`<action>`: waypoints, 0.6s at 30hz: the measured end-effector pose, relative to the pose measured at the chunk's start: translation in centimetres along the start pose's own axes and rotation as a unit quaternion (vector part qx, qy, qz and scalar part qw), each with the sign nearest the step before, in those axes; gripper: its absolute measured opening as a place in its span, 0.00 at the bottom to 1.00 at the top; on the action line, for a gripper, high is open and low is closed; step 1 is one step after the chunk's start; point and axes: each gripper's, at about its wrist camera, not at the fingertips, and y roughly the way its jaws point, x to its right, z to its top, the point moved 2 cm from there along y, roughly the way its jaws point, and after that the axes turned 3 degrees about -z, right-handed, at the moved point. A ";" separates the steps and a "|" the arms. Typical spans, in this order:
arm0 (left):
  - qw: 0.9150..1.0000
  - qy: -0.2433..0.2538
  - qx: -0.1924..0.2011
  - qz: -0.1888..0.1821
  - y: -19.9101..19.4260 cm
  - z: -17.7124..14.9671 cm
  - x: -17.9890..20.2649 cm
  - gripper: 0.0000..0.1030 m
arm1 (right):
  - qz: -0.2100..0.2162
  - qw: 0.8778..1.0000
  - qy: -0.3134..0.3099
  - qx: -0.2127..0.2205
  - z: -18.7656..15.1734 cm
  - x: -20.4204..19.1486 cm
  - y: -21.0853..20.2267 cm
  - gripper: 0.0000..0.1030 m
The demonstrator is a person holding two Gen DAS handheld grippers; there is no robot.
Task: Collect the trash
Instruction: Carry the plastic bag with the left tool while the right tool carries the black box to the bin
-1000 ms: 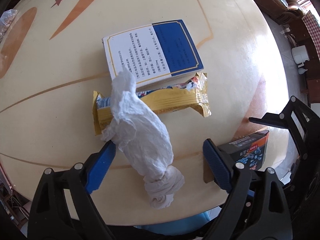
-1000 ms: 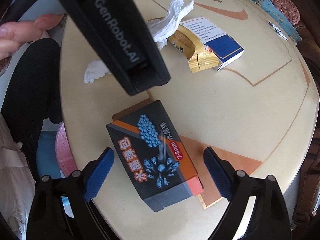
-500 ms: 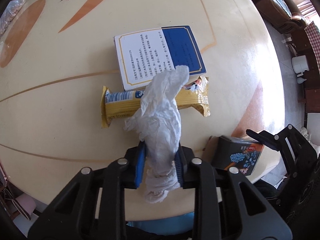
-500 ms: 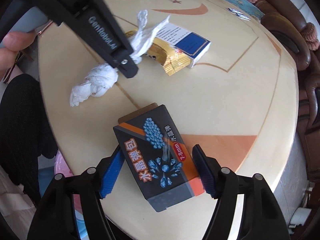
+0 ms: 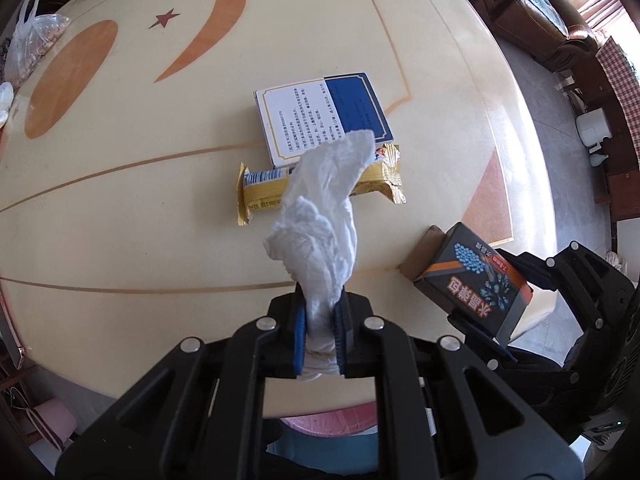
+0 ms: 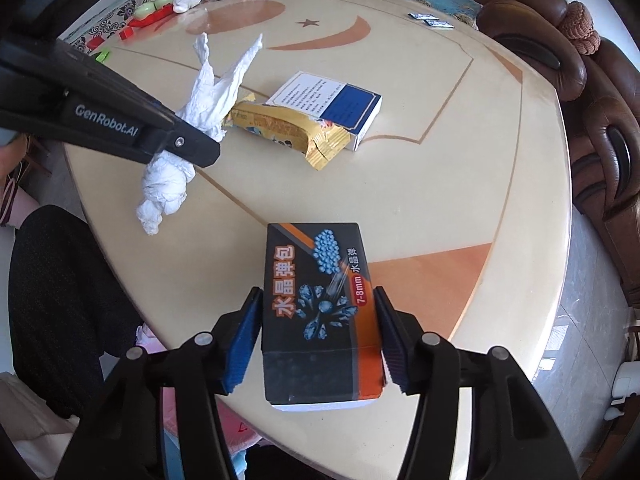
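The crumpled tissue [image 5: 320, 236] hides part of the gold snack wrapper [image 5: 264, 192], which lies against the blue-and-white box [image 5: 320, 120] mid-bench. Around those two the cream bench [image 5: 120, 240] lies bare out to its rounded edge. The left tongs [image 5: 320, 330] have just closed and pinch the tissue; the right tongs [image 6: 318, 340] have just closed onto the black-and-orange box [image 6: 320, 304] near the bench's front edge.

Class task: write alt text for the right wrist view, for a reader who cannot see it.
The right tool grips a black and orange box over a round cream table. To the left, the left tool holds a crumpled white tissue; behind lie a gold wrapper and a blue and white box.
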 end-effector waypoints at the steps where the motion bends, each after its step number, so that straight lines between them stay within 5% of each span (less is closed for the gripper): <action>1: 1.000 0.002 0.004 0.001 0.4 -0.8 0.4 0.12 | -0.005 1.000 0.000 0.004 0.0 -0.1 -0.4 0.52; 18: 0.998 0.042 0.053 0.015 -3.4 -3.9 3.1 0.12 | -0.044 0.997 0.007 0.060 -0.3 -1.7 -7.5 0.52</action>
